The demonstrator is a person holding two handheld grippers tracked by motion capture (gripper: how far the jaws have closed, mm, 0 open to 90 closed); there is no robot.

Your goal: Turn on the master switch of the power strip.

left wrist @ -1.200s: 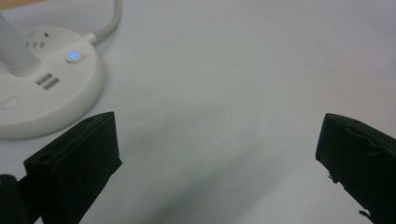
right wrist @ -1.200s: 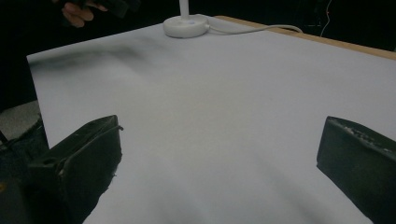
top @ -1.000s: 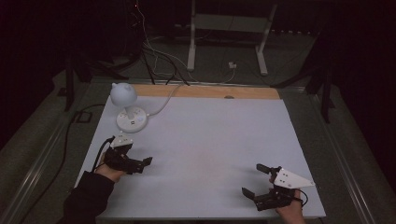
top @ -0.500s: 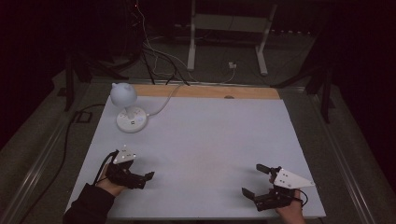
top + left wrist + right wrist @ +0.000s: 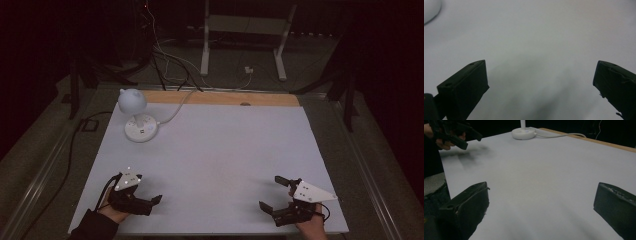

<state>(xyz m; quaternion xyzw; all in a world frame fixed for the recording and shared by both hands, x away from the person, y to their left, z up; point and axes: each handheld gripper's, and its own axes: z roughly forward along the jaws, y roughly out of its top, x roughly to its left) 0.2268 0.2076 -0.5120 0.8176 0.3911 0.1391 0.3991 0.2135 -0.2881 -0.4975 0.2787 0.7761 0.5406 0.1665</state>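
Room: dark, cables on the floor behind a white desk [image 5: 215,150].
Lamp: white lamp [image 5: 137,117] at the far left, well apart from both grippers.
Left gripper: left gripper [image 5: 150,202] near front edge, jaws wide, empty.
Right gripper: right gripper [image 5: 272,195] jaws wide, empty.
Risk: a hasty reach may topple the lamp or snag its cord [image 5: 172,110].

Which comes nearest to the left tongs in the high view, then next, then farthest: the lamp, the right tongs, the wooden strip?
1. Lamp, straight ahead of the left tongs, near the table's far left corner.
2. Right tongs, across the near edge on the right.
3. Wooden strip, along the far edge, taken at its middle.
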